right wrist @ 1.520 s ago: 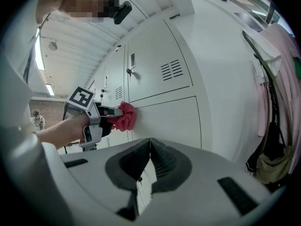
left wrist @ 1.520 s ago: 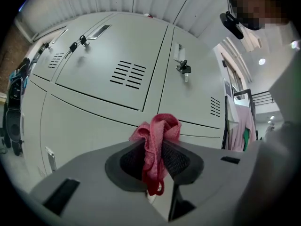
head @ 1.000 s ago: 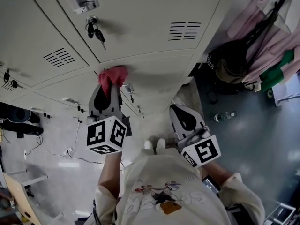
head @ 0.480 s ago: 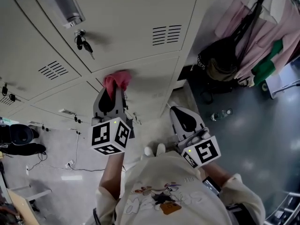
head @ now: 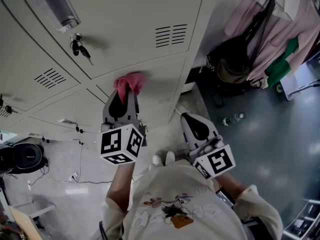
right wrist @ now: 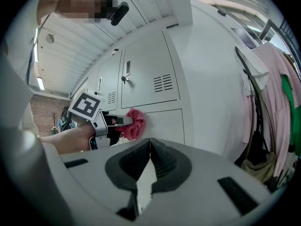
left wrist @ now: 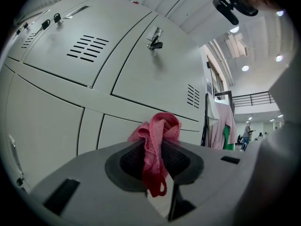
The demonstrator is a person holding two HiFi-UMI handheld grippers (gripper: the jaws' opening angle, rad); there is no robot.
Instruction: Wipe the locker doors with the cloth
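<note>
Cloth point(left wrist: 156, 132) in left tongs point(left wrist: 154, 150)

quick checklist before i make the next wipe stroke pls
1. Cloth clamped in the left gripper jaws: ok.
2. Cloth pressed on the locker door: ok, the right gripper view shows contact.
3. Right gripper out of the wipe path: ok, jaws shut on nothing, held back from the lockers.
4. Keys clear of the cloth: ok, they hang from another door's lock.
5. Door surface clean where wiped: cannot tell.
</note>
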